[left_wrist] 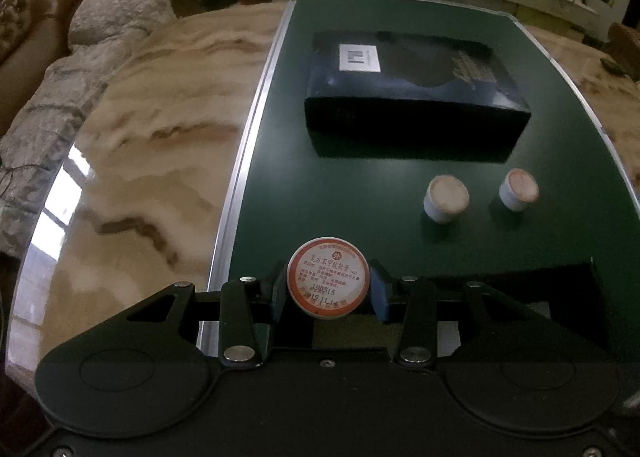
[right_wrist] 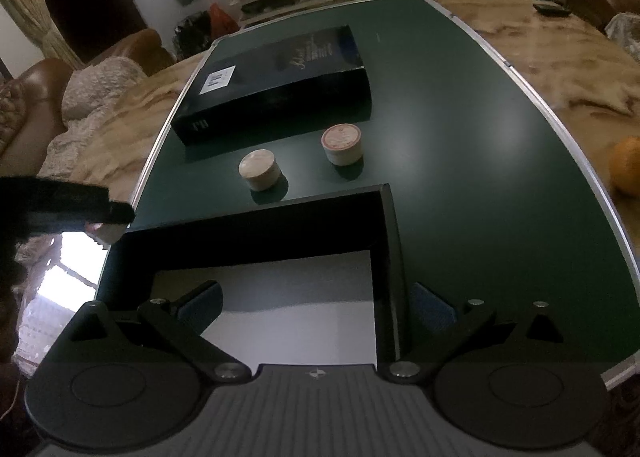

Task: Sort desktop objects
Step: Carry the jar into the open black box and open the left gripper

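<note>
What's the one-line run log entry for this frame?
left gripper: shut on ointment jar | right gripper: open over open box | two jars on mat

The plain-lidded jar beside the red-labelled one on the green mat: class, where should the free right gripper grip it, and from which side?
Grip the plain-lidded jar across its round side wall, coming from above: it stands upright and apart from the red-labelled jar, and the open right gripper looks wide enough.

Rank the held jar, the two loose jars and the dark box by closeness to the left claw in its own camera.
1. Held jar, between the left claw's fingers.
2. Two loose jars, ahead right: plain-lid jar and red-lid jar, too close to call.
3. Dark box, farthest, beyond them.
</note>
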`<state>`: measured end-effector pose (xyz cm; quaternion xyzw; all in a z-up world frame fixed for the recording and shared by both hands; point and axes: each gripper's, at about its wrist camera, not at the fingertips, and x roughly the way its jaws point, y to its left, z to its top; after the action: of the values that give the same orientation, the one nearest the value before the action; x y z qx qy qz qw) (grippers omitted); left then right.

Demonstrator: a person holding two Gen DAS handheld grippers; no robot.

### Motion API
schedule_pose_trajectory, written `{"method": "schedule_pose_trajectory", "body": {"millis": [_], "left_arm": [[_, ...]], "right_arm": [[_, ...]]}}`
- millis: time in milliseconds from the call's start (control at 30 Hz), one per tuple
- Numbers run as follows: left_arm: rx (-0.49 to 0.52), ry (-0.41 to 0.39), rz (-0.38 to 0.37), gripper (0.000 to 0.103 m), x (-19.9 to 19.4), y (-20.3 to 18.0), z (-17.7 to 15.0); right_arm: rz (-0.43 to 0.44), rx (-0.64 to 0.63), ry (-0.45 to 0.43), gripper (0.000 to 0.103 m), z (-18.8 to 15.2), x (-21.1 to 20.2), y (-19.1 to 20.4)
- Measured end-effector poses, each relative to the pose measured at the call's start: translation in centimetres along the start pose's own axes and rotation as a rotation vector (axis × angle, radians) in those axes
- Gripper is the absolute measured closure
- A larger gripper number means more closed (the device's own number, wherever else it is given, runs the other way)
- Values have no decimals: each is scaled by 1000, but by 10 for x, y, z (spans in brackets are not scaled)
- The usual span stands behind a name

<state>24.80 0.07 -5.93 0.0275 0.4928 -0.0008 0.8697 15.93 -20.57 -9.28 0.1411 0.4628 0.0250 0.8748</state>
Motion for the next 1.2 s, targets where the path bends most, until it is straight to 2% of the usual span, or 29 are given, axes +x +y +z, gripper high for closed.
{"method": "schedule_pose_trajectory", "body": {"millis": [267, 500, 800, 1200], "left_arm": [[-18, 35, -19, 62, -11, 7, -35], [-19, 108, -45, 62, 7, 7, -61], [-19, 130, -77, 62, 27, 8, -68], [28, 143, -53, 62, 32, -5, -71]], "right_arm": [[-8, 4, -5, 0, -5, -9, -2], [-9, -1, 5, 0, -7, -7, -2], [-12, -9, 16, 0, -7, -2, -1], [-16, -5, 23, 0, -8, 2, -3]]}}
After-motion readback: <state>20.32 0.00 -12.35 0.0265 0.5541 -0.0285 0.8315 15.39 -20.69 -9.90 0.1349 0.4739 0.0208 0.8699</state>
